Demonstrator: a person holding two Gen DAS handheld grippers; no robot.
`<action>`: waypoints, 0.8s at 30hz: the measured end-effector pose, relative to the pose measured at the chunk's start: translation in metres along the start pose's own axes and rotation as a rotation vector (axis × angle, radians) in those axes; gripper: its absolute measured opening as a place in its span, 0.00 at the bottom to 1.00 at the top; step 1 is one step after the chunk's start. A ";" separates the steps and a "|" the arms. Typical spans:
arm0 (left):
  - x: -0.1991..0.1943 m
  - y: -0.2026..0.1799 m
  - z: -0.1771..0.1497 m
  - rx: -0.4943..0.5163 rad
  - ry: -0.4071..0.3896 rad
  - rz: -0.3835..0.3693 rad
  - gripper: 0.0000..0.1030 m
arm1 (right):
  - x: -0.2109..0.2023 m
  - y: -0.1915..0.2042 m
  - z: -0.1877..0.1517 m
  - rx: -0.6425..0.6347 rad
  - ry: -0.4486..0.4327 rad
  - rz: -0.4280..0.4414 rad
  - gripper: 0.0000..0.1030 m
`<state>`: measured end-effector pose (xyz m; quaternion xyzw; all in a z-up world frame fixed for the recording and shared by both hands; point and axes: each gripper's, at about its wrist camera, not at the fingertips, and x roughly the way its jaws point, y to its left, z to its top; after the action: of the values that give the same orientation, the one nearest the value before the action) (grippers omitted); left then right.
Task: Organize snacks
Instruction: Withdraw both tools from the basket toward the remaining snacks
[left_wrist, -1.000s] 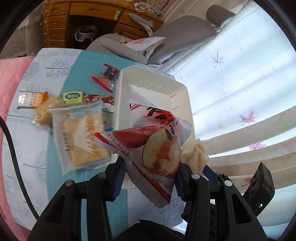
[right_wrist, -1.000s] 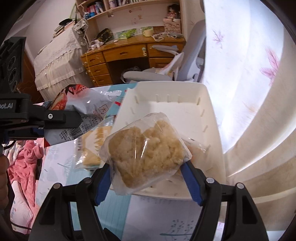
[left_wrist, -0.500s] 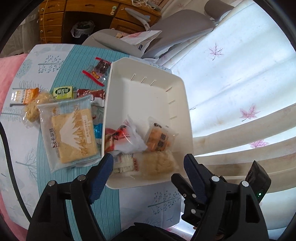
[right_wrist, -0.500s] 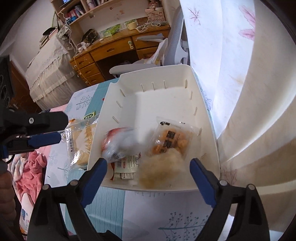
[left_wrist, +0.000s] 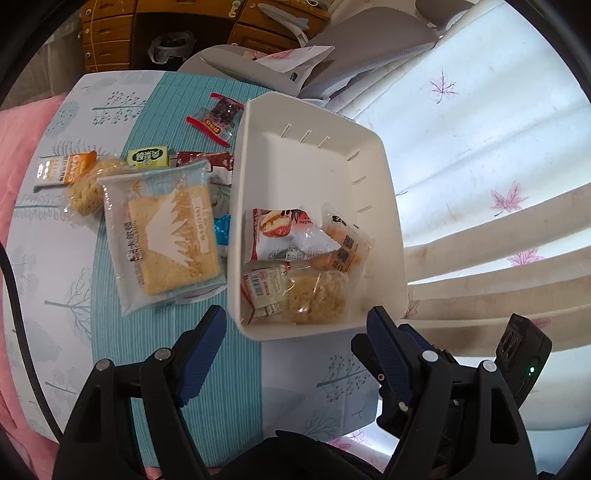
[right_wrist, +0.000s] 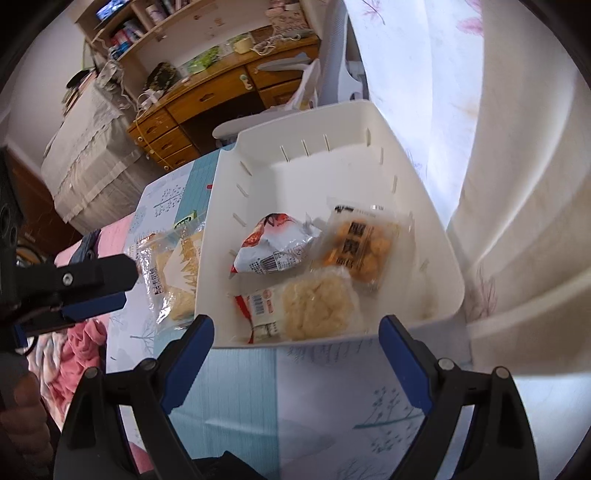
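A white bin (left_wrist: 317, 162) (right_wrist: 332, 177) stands on the table and holds several snack packets: a red-and-white bag (left_wrist: 284, 236) (right_wrist: 273, 247), an orange packet (left_wrist: 343, 247) (right_wrist: 362, 247), a pale crispy cake (left_wrist: 317, 299) (right_wrist: 317, 306) and a small red-trimmed packet (left_wrist: 262, 291) (right_wrist: 258, 306). My left gripper (left_wrist: 295, 354) is open and empty just in front of the bin. My right gripper (right_wrist: 295, 362) is open and empty at the bin's near wall. A large sponge cake packet (left_wrist: 166, 232) (right_wrist: 177, 273) lies left of the bin.
Several small snacks lie on the tablecloth left of the bin: a dark red-edged packet (left_wrist: 218, 118), a green packet (left_wrist: 147, 157), an orange bar (left_wrist: 62, 170), a crispy cake (left_wrist: 86, 188). A grey chair (left_wrist: 295, 62) stands behind the table; a curtain (left_wrist: 480, 147) hangs at the right.
Both grippers opened and dropped their snacks into the bin: the left released the red-and-white bag, the right the crispy cake. Both then drew back from the bin.
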<state>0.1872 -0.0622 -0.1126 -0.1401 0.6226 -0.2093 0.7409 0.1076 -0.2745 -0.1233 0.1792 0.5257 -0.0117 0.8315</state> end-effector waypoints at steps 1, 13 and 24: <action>-0.002 0.005 -0.002 0.001 0.001 0.000 0.75 | 0.001 0.002 -0.003 0.020 0.009 -0.002 0.89; -0.039 0.075 -0.016 0.044 0.057 0.037 0.75 | 0.021 0.030 -0.037 0.283 0.099 -0.036 0.89; -0.075 0.151 -0.017 0.146 0.153 0.046 0.75 | 0.035 0.119 -0.076 0.385 0.077 -0.057 0.89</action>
<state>0.1805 0.1072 -0.1221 -0.0552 0.6636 -0.2469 0.7040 0.0814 -0.1332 -0.1490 0.3204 0.5499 -0.1286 0.7605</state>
